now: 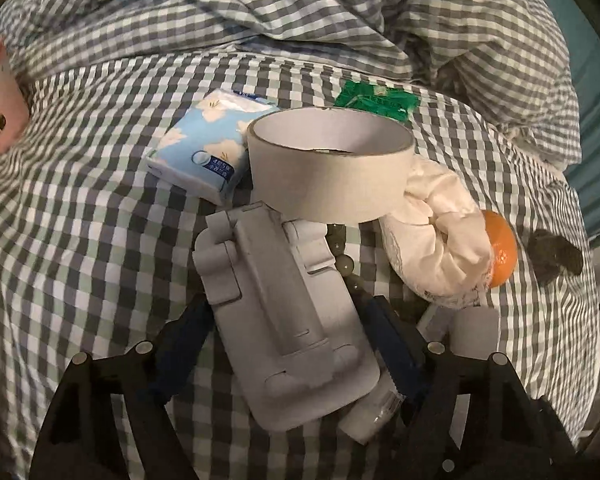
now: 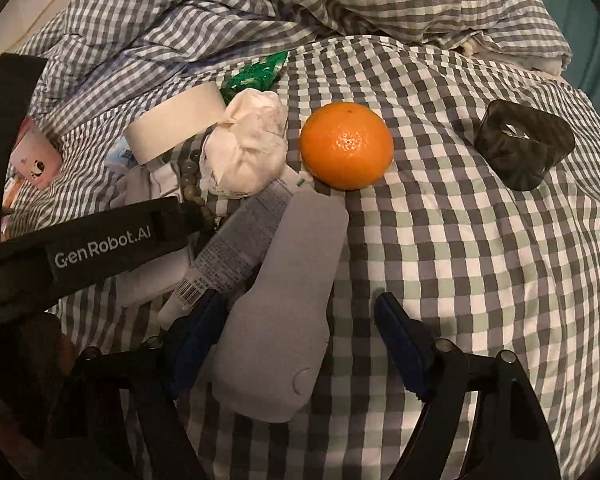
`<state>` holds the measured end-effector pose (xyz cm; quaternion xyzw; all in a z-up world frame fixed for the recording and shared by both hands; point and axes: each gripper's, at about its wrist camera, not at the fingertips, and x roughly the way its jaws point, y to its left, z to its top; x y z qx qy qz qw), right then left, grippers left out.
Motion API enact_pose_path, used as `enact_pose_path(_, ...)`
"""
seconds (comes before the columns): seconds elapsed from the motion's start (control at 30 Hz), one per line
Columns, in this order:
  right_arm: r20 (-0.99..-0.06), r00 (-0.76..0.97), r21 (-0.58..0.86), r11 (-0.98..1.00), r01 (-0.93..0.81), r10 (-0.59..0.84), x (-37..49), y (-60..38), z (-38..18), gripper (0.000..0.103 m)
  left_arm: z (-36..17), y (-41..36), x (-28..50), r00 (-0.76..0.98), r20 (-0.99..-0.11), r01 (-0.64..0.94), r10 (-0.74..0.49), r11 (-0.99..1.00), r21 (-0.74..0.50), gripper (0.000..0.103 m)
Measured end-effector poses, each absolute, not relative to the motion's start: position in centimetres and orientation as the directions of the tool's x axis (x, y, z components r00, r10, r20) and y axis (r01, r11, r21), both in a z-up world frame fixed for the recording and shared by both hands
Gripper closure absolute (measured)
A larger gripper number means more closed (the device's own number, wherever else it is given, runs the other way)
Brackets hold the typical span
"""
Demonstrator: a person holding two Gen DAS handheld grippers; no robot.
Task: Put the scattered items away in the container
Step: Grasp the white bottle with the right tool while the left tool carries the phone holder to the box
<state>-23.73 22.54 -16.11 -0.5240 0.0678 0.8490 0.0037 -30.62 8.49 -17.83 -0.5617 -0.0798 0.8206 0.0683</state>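
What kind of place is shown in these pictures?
Probably a bedroom, on a bed: small items lie on a soft checked sheet, and a rumpled checked duvet is bunched behind the orange.

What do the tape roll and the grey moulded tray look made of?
Tape roll: paper masking tape by the look, matte cream, with a cardboard-like inner core. Grey moulded tray: likely pressed paper pulp, from its dull fibrous surface and soft rounded ridges, though moulded plastic is possible.

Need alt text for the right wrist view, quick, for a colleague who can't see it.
Right gripper, jaws open, straddles a grey flat holder on a checked bedspread. An orange lies just beyond, a dark ring farther right.
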Motion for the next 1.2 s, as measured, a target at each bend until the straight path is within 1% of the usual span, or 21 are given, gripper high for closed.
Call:
enact_pose_path(0.03, -0.890, -0.451, 0.110, -0.991, -0.077, -0.064, -23.7, 22.6, -16.1, 0.028, -18.0, 8.5, -30.8, -0.356, -0.908, -0.020, 0.221, -0.973, -0.229, 0.012)
enact_pose_path(0.07, -0.890, -0.452, 0.106, -0.991, -0.080, -0.059, -23.6, 22.6, -16.0, 0.035, -18.1, 8.6, -31.0, -0.352, -0.905, -0.024, 0.239, -0.969, -0.247, 0.007)
enact_pose_path(0.1, -0.890, -0.452, 0.103, -0.991, -0.085, -0.054, -23.4, 22.6, -15.9, 0.040, -18.3, 8.9, -31.2, -0.348, -0.906, -0.034, 0.242, -0.969, -0.246, 0.004)
enact_pose_path(0.17, -0.885, -0.457, 0.139, -0.987, -0.078, -0.089, -23.0, 22.9, -15.4, 0.059, -18.3, 9.5, -31.2, -0.353, -0.914, -0.043, 0.200, -0.979, -0.197, 0.007)
enact_pose_path(0.2, -0.885, -0.457, 0.147, -0.986, -0.079, -0.095, -22.9, 23.0, -15.2, 0.059, -17.9, 9.6, -31.1, -0.362, -0.917, -0.040, 0.169, -0.985, -0.166, 0.022)
enact_pose_path(0.23, -0.887, -0.453, 0.141, -0.987, -0.080, -0.090, -22.7, 23.0, -15.0, 0.059, -17.5, 9.5, -31.0, -0.365, -0.917, -0.034, 0.160, -0.987, -0.158, 0.032)
enact_pose_path(0.3, -0.888, -0.452, 0.135, -0.988, -0.081, -0.085, -22.3, 23.3, -14.7, 0.059, -16.9, 8.8, -31.0, -0.351, -0.915, -0.021, 0.200, -0.978, -0.206, 0.035)
enact_pose_path(0.33, -0.886, -0.454, 0.144, -0.986, -0.083, -0.091, -22.1, 23.5, -14.5, 0.059, -16.8, 8.5, -30.8, -0.349, -0.916, -0.013, 0.197, -0.979, -0.205, 0.036)
enact_pose_path(0.47, -0.873, -0.478, 0.153, -0.985, -0.083, -0.095, -21.0, 24.0, -12.9, 0.059, -16.1, 7.9, -29.4, -0.370, -0.918, 0.000, 0.140, -0.989, -0.150, 0.036)
enact_pose_path(0.6, -0.860, -0.501, 0.158, -0.984, -0.075, -0.100, -20.0, 24.0, -11.3, 0.059, -14.7, 6.9, -27.1, -0.398, -0.909, 0.005, 0.121, -0.991, -0.134, 0.037)
enact_pose_path(0.83, -0.834, -0.541, 0.153, -0.987, -0.039, -0.108, -17.9, 23.0, -8.4, 0.059, -10.4, 5.0, -23.7, -0.488, -0.870, 0.050, 0.070, -0.993, -0.108, 0.037)
enact_pose_path(1.2, -0.775, -0.621, 0.125, -0.991, 0.038, -0.122, -13.3, 19.1, -3.1, 0.059, -3.6, 1.1, -18.3, -0.592, -0.803, 0.079, 0.068, -0.987, -0.141, 0.037)
